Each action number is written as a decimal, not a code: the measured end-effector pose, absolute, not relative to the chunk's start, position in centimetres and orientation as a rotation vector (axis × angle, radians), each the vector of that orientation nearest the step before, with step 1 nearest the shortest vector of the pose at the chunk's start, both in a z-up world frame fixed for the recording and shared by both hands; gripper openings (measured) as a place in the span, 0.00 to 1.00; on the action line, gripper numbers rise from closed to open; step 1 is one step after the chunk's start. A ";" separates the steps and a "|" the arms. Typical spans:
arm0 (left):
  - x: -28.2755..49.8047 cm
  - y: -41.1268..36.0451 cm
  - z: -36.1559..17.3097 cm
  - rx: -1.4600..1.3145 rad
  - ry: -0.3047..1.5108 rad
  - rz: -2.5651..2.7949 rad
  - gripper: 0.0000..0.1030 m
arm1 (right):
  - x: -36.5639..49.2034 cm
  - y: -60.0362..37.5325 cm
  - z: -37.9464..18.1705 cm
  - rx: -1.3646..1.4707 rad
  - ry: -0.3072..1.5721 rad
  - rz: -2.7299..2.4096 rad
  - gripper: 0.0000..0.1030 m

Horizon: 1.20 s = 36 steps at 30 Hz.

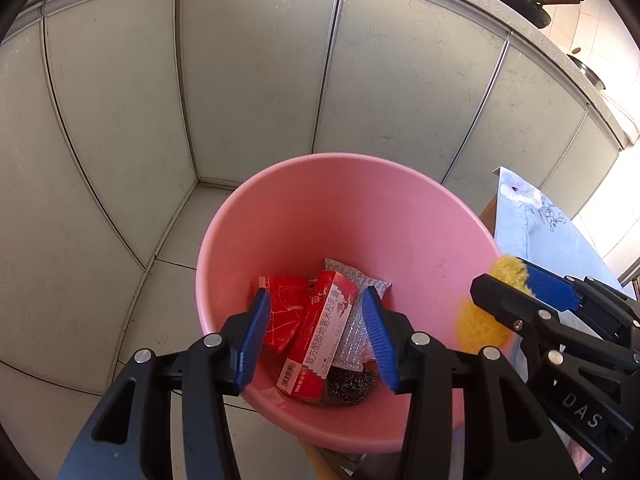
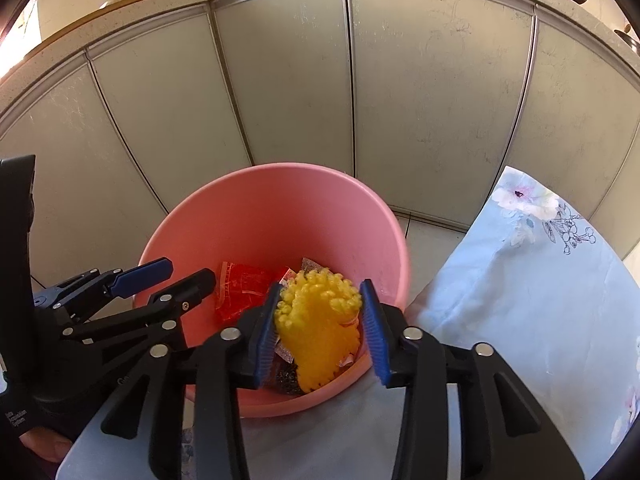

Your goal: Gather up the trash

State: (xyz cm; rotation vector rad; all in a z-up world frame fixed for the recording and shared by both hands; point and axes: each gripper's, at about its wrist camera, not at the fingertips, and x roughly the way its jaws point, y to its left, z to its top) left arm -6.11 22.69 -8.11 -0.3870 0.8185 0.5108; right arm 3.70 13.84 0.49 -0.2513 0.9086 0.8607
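A pink bin [image 1: 280, 216] [image 2: 256, 208] stands on the floor by the cabinets. Inside lie a red and white box [image 1: 320, 332], a red wrapper [image 1: 284, 312] [image 2: 240, 284], a silver scouring pad [image 1: 356, 312] and a steel wool ball [image 1: 352, 386]. My left gripper [image 1: 316, 332] is open and empty above the bin's near side. My right gripper [image 2: 320, 320] hangs over the bin's right rim. Its jaws stand wide apart with a yellow nubby cloth [image 2: 316, 328] [image 1: 484, 312] between them, touching the left pad [image 2: 266, 328]; a gap shows at the right pad.
Grey cabinet doors [image 1: 256, 80] rise behind the bin. A table with a pale blue flowered cloth [image 2: 532, 280] [image 1: 536, 224] sits right of the bin. A black pan [image 1: 516, 0] rests on the counter above. Tiled floor [image 1: 176, 280] lies to the left.
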 end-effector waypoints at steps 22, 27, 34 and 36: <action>-8.1 19.8 -5.4 -0.322 0.780 0.495 0.48 | 1.3 10.6 2.9 -0.240 0.865 0.797 0.51; -8.7 18.9 -4.5 -0.308 0.761 0.496 0.48 | 0.6 9.6 3.6 -0.225 0.841 0.789 0.56; -9.5 17.4 -3.6 -0.279 0.735 0.501 0.48 | 0.1 8.1 4.3 -0.201 0.824 0.774 0.58; -9.6 17.0 -3.5 -0.272 0.735 0.497 0.48 | -0.1 7.7 4.4 -0.197 0.823 0.766 0.58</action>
